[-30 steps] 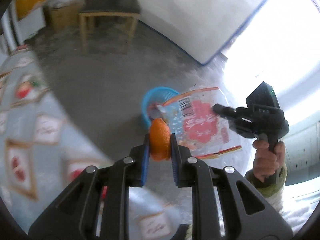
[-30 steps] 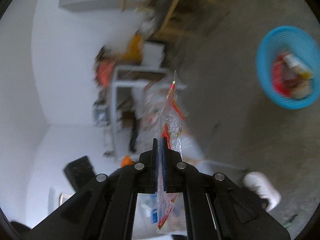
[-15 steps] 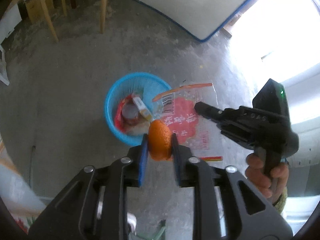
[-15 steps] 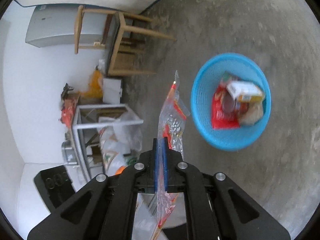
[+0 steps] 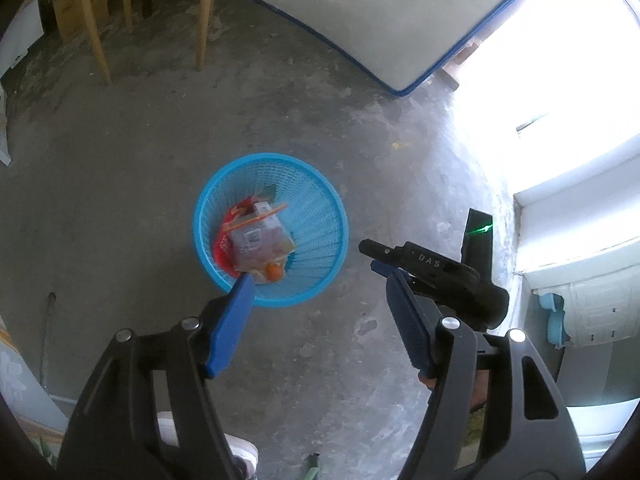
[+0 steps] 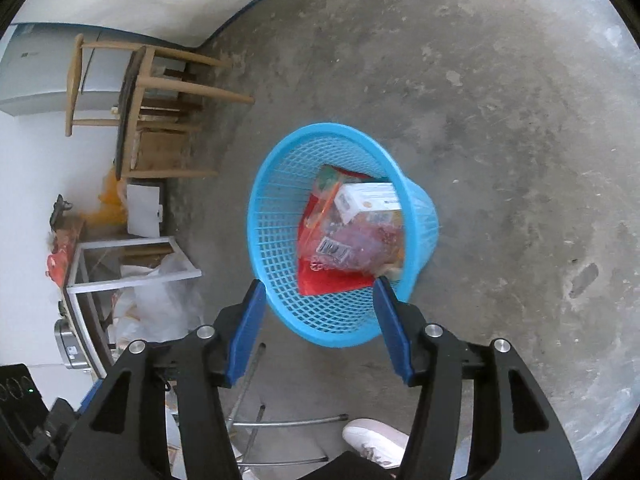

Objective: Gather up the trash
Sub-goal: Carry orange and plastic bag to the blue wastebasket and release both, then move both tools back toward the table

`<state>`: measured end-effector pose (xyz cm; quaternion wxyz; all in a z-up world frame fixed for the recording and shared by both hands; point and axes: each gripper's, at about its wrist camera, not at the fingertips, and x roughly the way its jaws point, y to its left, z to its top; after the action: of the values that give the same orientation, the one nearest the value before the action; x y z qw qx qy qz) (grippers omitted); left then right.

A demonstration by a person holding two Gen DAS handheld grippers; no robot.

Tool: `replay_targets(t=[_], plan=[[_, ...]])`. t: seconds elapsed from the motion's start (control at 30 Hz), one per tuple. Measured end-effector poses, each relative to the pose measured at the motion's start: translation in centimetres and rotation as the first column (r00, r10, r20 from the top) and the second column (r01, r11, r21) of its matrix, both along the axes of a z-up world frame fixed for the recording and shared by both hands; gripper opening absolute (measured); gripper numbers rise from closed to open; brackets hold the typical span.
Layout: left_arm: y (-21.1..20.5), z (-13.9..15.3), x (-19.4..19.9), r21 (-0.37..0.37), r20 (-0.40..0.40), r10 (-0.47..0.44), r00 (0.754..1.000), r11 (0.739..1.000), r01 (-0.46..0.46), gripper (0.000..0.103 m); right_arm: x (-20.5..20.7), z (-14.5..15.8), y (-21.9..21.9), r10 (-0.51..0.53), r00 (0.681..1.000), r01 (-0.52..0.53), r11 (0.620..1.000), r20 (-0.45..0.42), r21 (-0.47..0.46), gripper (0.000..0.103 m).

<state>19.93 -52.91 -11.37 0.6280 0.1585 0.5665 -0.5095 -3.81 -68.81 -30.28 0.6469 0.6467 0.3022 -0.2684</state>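
We hold the left claw (image 5: 316,286) above the concrete floor (image 5: 120,200). Its jaws have just been opening and now stand spread, with nothing between the blue pads (image 5: 230,328). In the left wrist view the tip of the left pad overlaps the near rim of the blue basket (image 5: 320,216), which stands on the floor below the claw. Inside the basket lie a clear bag (image 5: 260,240) with a barcode label and an orange strip, a red wrapper (image 5: 224,246) under it, and an orange (image 5: 274,272) at the near edge of the pile. To the right of the basket in this view, the right claw (image 5: 374,256) points toward it, gripped by a hand (image 5: 478,390) that is mostly hidden.

In the right wrist view, the right claw (image 6: 320,290) has also just been opening its jaws. They stand spread and empty, framing the near wall of the basket (image 6: 272,208). The bag (image 6: 352,242) rests on the red wrapper (image 6: 332,282), beside a white box (image 6: 368,200). A wooden chair (image 6: 140,96) stands at the left by the wall. A white shoe (image 6: 374,438) shows at the bottom edge.
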Motion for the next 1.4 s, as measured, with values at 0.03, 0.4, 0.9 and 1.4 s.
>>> replay_targets(t=[0.03,0.4,0.9,1.4], plan=[[0.3,0.3,-0.1,-0.01,-0.001,-0.003,1.0,1.0,0.003,0.064,-0.1,0.5,0.3,0.005,1.0,-0.005,1.0,0.0,-0.011,0.055],[15.2,8.6,-4.6,-0.208,0.114,0.032,0.993,0.978,-0.008,0.075,0.1,9.1,9.7,0.255,0.963,-0.231,0.947,0.082,-0.223,0.068],[46.4,10.3,-5.3,-0.385,0.329,0.583,0.743,0.801,-0.458,0.078,14.4,24.9,28.5,0.783,0.598,-0.643,0.595,0.169,-0.482,0.084],[60.1,8.6,-5.4,-0.442,0.395,0.782,0.482,0.621,-0.647,0.078,34.1,30.5,54.0,0.98,0.033,-0.811,-0.088,-0.196,-0.578,0.096]])
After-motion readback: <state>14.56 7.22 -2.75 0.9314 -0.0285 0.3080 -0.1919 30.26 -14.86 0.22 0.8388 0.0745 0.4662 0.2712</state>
